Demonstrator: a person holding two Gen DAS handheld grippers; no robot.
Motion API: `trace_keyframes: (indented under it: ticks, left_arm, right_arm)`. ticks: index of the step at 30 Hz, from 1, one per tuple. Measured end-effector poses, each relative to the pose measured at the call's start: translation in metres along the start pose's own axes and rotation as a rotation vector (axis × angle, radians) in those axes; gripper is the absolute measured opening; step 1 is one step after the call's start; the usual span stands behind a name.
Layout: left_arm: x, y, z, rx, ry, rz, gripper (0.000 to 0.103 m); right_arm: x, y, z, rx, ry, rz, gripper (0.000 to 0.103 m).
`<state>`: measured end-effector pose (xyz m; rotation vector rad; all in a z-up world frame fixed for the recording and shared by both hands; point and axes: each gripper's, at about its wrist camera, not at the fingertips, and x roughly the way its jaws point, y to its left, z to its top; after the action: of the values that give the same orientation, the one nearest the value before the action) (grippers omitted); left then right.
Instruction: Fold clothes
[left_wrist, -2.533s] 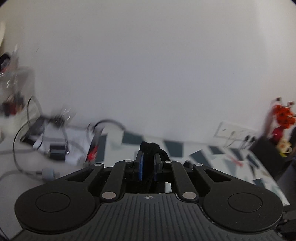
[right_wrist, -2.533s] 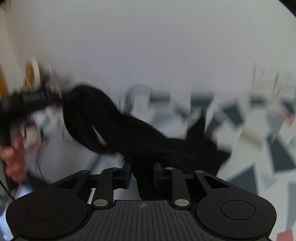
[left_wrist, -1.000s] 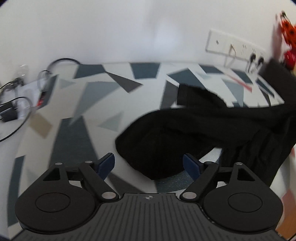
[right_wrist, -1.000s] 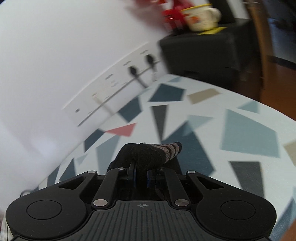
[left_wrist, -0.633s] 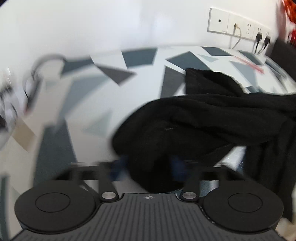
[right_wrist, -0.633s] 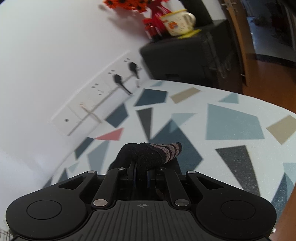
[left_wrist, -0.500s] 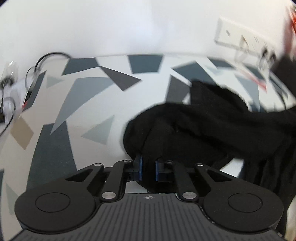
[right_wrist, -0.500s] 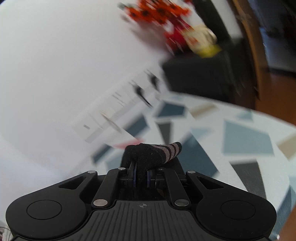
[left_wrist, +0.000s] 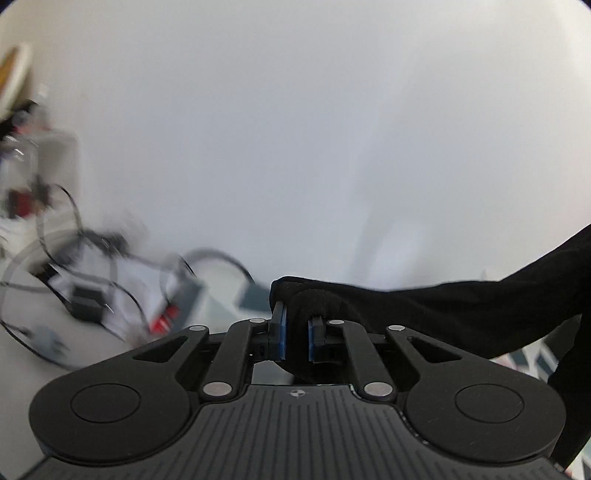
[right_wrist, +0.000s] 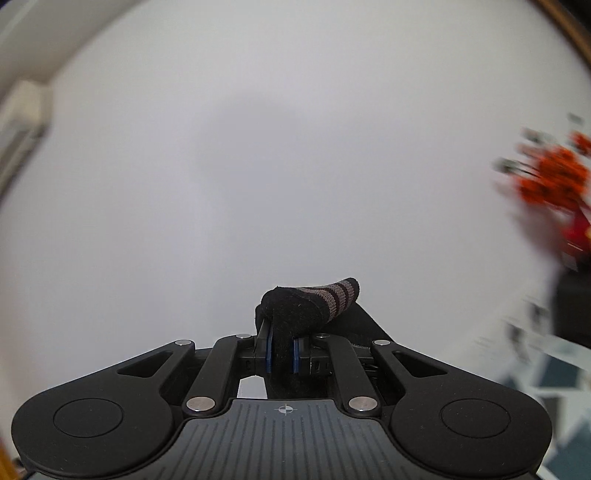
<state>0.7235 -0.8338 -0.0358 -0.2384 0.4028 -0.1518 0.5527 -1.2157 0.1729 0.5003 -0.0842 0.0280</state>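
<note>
A black garment (left_wrist: 461, 306) is lifted off the table and stretches from my left gripper (left_wrist: 296, 332) away to the right edge of the left wrist view. That gripper is shut on a fold of the black cloth, which bulges over its blue pads (left_wrist: 280, 330). In the right wrist view my right gripper (right_wrist: 282, 349) is shut on another part of the garment (right_wrist: 291, 306), whose grey-striped ribbed cuff (right_wrist: 341, 291) sticks out to the right above the fingers. Both grippers face the white wall; the rest of the garment hangs out of sight.
Blurred cables, a black adapter (left_wrist: 86, 304) and papers lie on the table at the left. Orange flowers (right_wrist: 554, 177) and a dark cabinet (right_wrist: 576, 302) stand at the right, with the triangle-patterned tabletop (right_wrist: 554, 376) below them.
My left gripper went from open over the garment to shut on it, then lifted it off the table. The right gripper, holding the cuff throughout, rose and swung toward the wall.
</note>
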Motion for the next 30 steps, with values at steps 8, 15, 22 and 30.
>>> trace_keyframes:
  ticks: [8,15,22,30]
  left_arm:
    - [-0.08,0.093,0.068,-0.08,-0.259,0.113,0.01]
    - [-0.154,0.144,0.115,-0.076,-0.438,0.238,0.01]
    - [-0.16,0.123,0.128,0.039,-0.474,0.233,0.011]
    - [-0.057,0.064,0.052,0.103,-0.189,0.152,0.011]
  right_arm:
    - [0.017,0.176,0.04,-0.139,0.009,0.362,0.008]
    - [0.004,0.252,0.065,-0.064,-0.06,0.584,0.008]
    - [0.01,0.205,0.082,0.018,-0.095,0.542,0.008]
    - [0.026,0.022,-0.011,0.062,0.06,-0.02,0.008]
